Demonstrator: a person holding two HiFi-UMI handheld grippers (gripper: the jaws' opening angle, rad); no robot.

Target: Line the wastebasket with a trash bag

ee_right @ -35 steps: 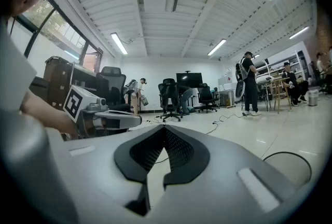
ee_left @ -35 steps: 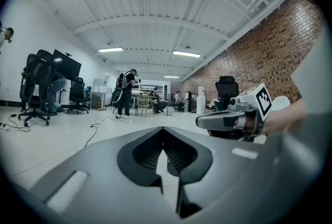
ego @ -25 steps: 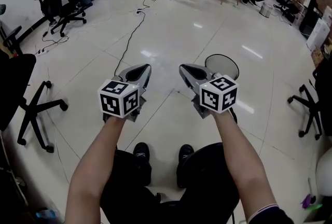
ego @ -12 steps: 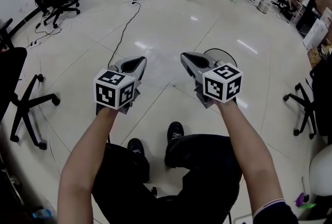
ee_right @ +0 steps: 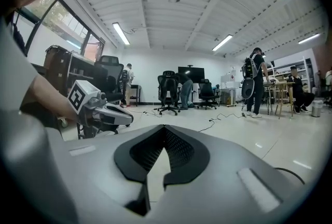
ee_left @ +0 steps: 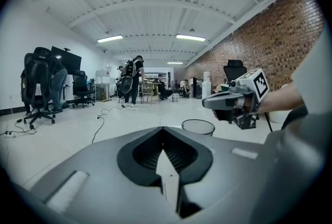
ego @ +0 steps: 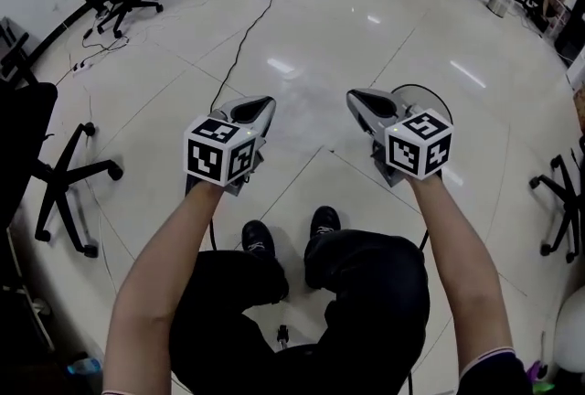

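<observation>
White tile floor (ego: 302, 37). Left claw (ego: 260, 102) mid-frame and right claw (ego: 358, 96) beside it are both pressed together, empty. The right one overlaps the wastebasket (ego: 431, 97).

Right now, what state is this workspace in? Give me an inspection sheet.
Surface: glossy white tiled floor.
Job's things: round mesh wastebasket upright on the floor, beyond the right gripper; trash bag: nothing seen.
Clutter: nothing seen around the wastebasket.
Grippers: left gripper and right gripper both shut, empty, side by side in the air.
Cables: black cable snaking across the floor.
Surroundings: office chair; people at the far end.
</observation>
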